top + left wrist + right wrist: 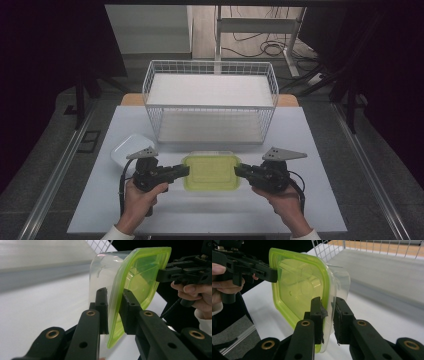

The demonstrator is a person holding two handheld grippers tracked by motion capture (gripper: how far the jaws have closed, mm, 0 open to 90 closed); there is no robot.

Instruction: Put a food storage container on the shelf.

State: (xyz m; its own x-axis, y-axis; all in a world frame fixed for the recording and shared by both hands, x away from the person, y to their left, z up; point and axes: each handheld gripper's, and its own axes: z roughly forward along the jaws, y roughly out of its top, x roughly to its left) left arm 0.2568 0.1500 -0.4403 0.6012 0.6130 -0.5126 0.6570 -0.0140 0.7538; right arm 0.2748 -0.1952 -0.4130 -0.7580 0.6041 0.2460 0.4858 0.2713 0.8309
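A clear plastic tub with a lime-green lid point(211, 171) hangs level between my two grippers, just above the white table, with its shadow under it. My left gripper point(186, 170) is shut on the lid's left rim, and its own view shows the jaws point(113, 305) pinching the green edge point(140, 277). On the opposite rim my right gripper point(237, 171) is shut too, its jaws point(327, 307) clamped over the lid point(294, 287) and the clear wall. Each gripper view shows the other gripper point(162, 272) point(273, 273) on the far rim.
A white wire basket point(210, 107) with two shelves stands right behind the tub. A white rounded container point(129, 148) lies at the left, behind my left gripper. The table's front edge point(200, 231) runs close below the person's hands.
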